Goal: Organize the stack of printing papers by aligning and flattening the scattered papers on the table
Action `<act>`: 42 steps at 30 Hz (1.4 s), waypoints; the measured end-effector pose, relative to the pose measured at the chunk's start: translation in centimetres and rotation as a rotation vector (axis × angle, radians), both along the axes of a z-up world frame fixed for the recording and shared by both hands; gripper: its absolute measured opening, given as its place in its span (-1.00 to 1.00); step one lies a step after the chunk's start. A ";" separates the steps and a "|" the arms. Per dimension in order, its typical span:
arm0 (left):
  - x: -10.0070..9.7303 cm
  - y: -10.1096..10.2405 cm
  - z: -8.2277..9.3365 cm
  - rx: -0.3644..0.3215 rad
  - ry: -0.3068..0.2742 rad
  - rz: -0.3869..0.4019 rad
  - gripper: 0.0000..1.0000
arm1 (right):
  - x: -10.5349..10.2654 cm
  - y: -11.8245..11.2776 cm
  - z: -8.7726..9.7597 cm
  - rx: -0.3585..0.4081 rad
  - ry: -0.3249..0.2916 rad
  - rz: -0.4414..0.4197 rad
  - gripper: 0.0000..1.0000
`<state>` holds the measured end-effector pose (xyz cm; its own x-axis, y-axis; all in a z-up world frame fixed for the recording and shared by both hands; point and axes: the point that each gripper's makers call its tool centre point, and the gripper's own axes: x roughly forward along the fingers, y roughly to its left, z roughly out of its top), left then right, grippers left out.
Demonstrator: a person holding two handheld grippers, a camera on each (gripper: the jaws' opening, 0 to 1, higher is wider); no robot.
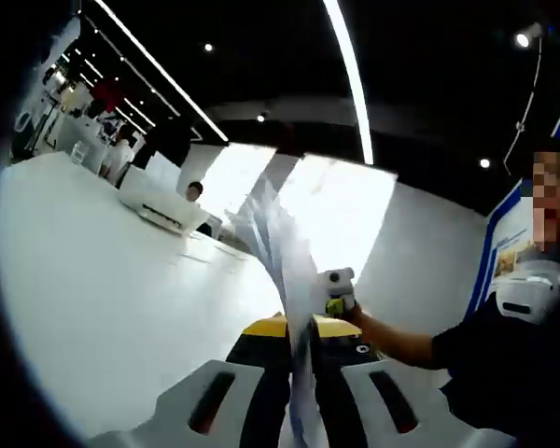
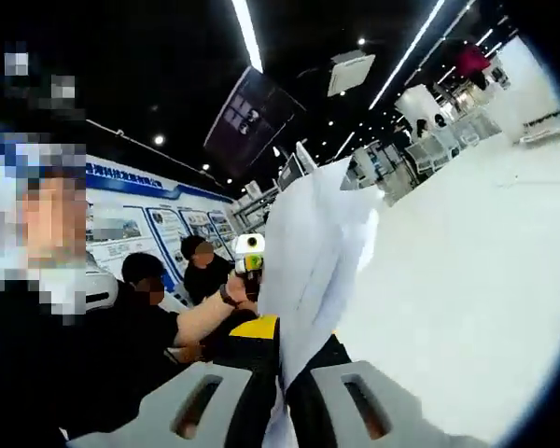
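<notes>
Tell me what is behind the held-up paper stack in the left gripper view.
Behind the paper stack pinched by the left gripper: the right gripper in a person's hand, the white table, a printer. Whatever lies directly behind the sheets is covered.

The papers [image 1: 289, 233] are plain white, as is the table [image 1: 103, 289]. The left gripper [image 1: 301, 392] is light grey with black slots and a yellow band; the right gripper [image 2: 282, 401] matches. A far wall panel [image 2: 159, 229] is blue and white.

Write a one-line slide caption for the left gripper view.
Left gripper clamps the fanned paper stack upright above the white table, the right gripper gripping its far edge.
</notes>
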<state>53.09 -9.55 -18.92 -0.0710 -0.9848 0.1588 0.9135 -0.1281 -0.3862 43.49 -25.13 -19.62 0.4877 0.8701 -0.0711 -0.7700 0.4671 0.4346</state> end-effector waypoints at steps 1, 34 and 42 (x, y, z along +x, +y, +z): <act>-0.2 -0.1 0.5 -0.016 -0.003 -0.007 -0.80 | 0.0 -0.2 0.6 -0.034 -0.028 -0.014 -1.00; 2.4 -2.2 2.5 -0.063 -0.218 0.103 -0.49 | 3.3 -6.5 2.6 -0.066 -0.107 -0.360 -0.48; 1.6 -2.9 2.6 -0.116 -0.170 0.075 -0.49 | 3.3 -6.4 2.6 -0.067 -0.153 -0.526 -0.27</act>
